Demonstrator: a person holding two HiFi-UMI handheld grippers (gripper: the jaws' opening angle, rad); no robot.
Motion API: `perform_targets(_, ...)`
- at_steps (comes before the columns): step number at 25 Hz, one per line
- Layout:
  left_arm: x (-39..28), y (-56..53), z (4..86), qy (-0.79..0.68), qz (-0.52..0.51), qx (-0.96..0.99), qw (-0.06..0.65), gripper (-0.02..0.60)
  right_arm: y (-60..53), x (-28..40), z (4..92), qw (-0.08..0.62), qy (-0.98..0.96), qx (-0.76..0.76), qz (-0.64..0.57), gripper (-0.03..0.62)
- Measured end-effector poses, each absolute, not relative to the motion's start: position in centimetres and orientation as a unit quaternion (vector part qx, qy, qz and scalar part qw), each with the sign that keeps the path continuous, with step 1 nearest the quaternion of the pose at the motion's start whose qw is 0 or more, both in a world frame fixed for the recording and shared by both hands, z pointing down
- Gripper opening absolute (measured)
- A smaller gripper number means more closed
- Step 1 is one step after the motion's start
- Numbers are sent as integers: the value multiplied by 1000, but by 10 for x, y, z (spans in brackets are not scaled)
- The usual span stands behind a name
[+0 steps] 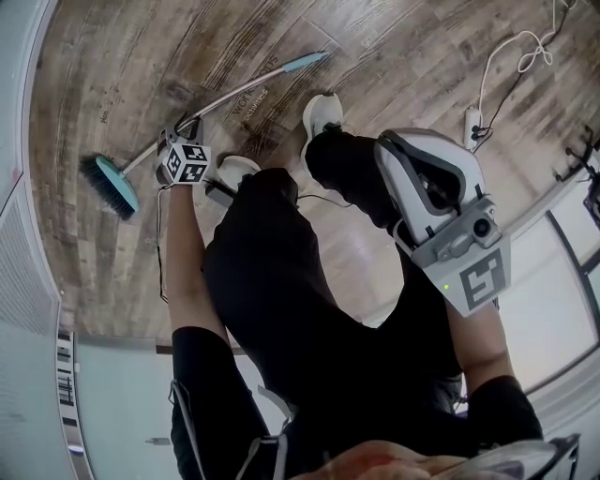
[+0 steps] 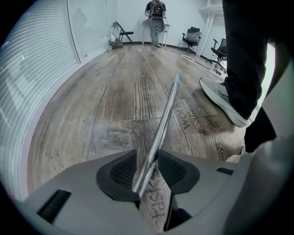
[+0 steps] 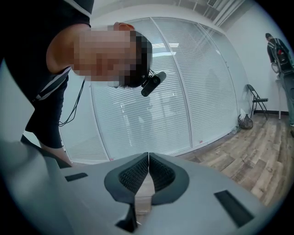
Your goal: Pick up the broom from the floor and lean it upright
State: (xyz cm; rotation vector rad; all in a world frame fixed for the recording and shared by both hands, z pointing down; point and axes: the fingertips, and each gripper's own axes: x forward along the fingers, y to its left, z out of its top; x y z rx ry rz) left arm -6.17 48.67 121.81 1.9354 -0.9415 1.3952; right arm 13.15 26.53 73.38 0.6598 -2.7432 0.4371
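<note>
A broom lies flat on the wooden floor in the head view: teal bristle head [image 1: 111,186] at the left, metal handle [image 1: 246,88] running up to the right, teal grip [image 1: 305,62] at its end. My left gripper [image 1: 178,133] is down over the handle near the head end. In the left gripper view the handle [image 2: 165,114] passes between the jaws of my left gripper [image 2: 154,158]; they stand open around it, with floor visible beside it. My right gripper [image 1: 394,148] hangs in the air at the right. In its own view this gripper [image 3: 148,158] is shut and empty.
The person's two white shoes [image 1: 322,111] [image 1: 234,169] stand close beside the handle. A power strip with a white cable [image 1: 472,122] lies at the upper right. A blinds-covered glass wall [image 2: 36,55] runs along the left. Office chairs [image 2: 192,36] and a person [image 2: 155,13] stand far off.
</note>
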Motion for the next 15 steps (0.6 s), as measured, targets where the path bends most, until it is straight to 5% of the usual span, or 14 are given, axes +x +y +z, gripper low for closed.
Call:
perform_targets(8,-51,510,1232,-278,564,724,282,156,266,134,742,143,-947,235,168,20)
perform_targets(15,-54,506,1227,-262,561,703,349,136,283,96,757,166,-953,193,162,20)
